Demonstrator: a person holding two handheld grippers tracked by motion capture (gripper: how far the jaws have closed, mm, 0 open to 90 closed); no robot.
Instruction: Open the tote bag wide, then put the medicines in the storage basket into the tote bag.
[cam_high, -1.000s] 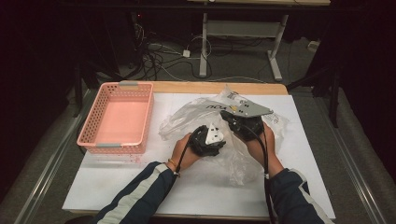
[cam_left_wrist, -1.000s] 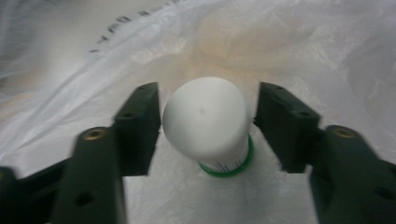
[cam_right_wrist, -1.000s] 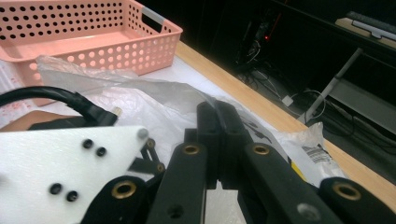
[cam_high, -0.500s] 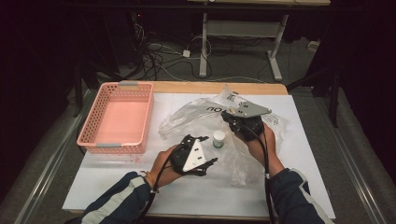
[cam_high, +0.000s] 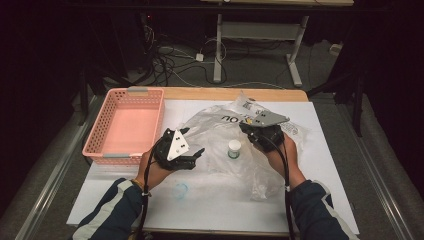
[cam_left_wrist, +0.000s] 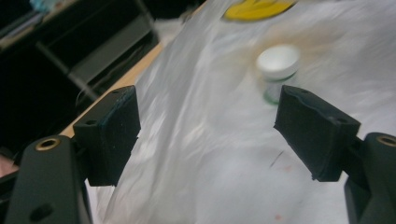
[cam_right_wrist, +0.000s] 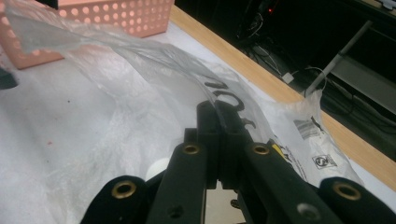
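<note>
jar (cam_high: 234, 148), small with a white lid, stands inside the clear plastic bag (cam_high: 215, 125) on my desk (cam_high: 325, 165). my right gripper (cam_high: 248, 128) pinches the bag; my left gripper (cam_high: 200, 152), just opening, is spread and empty.

Left tongs (cam_high: 196, 152) agape, right tongs (cam_right_wrist: 219, 122) clamped

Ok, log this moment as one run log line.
left gripper: jaws just opening, empty | right gripper: shut on plastic bag | small jar: upright inside bag
</note>
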